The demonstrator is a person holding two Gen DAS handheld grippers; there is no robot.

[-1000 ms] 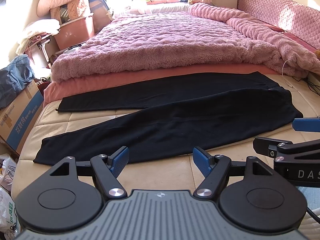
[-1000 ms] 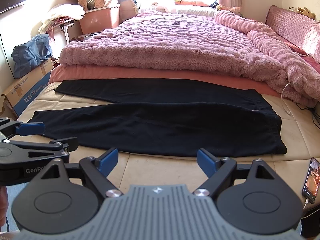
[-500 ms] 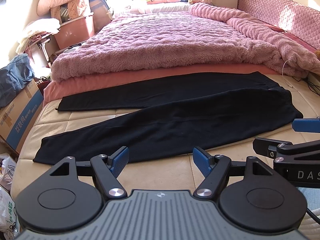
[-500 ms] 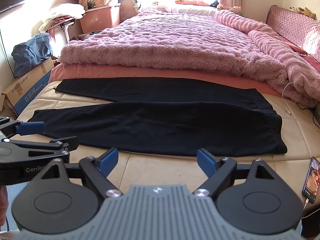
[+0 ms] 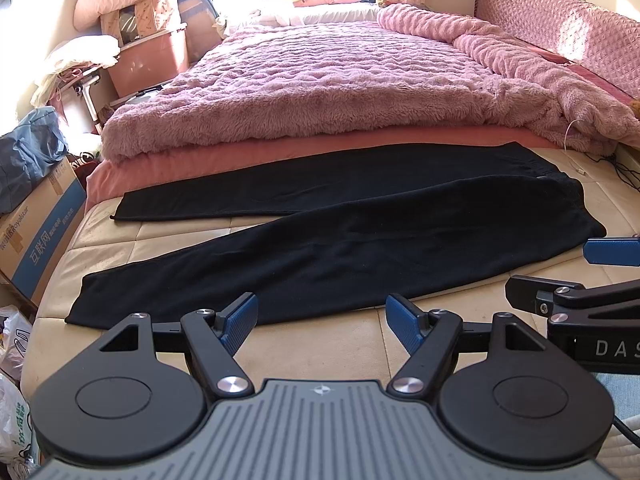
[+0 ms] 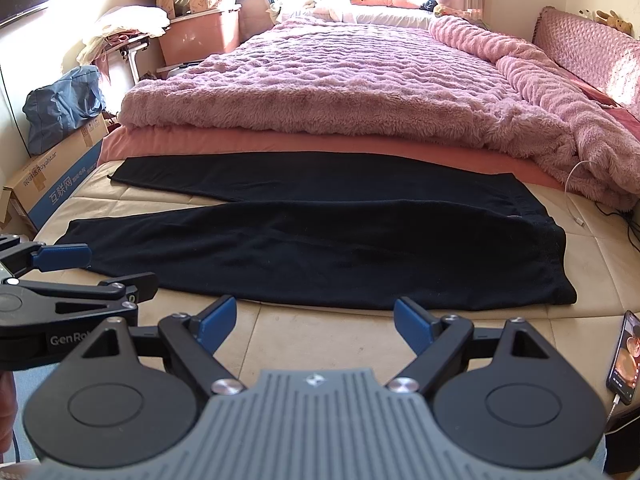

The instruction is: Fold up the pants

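Left wrist view showed me the black pants [image 5: 344, 240] spread flat on the bare cream mattress [image 5: 320, 336], legs apart in a narrow V with the cuffs toward the cardboard box [image 5: 40, 236] and the waistband at the opposite end. My left gripper [image 5: 322, 318] hung just short of the pants' near edge, its blue pads spread wide and gripping nothing. My right gripper [image 5: 576, 276] reached in beside the waistband corner, also apart from the cloth.

From the right wrist view, the pants [image 6: 320, 252] lay the same way, the far leg pressed up against the salmon sheet [image 6: 320, 140] under the fluffy pink blanket [image 6: 340, 80]. My right gripper [image 6: 316, 320] sat before the pants' near hem with its pads wide apart and nothing between them; the left gripper [image 6: 84, 270] stood by the near cuff, its pads likewise parted and bare.

Around the pants I saw several things. A phone [image 6: 624, 356], screen lit, lay on the mattress edge past the waistband, with a cable at its lower end. A white charging cable [image 6: 572, 196] and some dark cords [image 6: 624, 216] trailed on the mattress beyond the waistband, near the blanket's drooping corner. Off the bed on the cuff side stood the cardboard box with a blue bag [image 6: 60, 108] on top of it, and farther back a pink storage bin [image 6: 200, 36] piled with bedding. Nothing rested on the pants themselves, and the strip of mattress between the pants and both grippers was bare.
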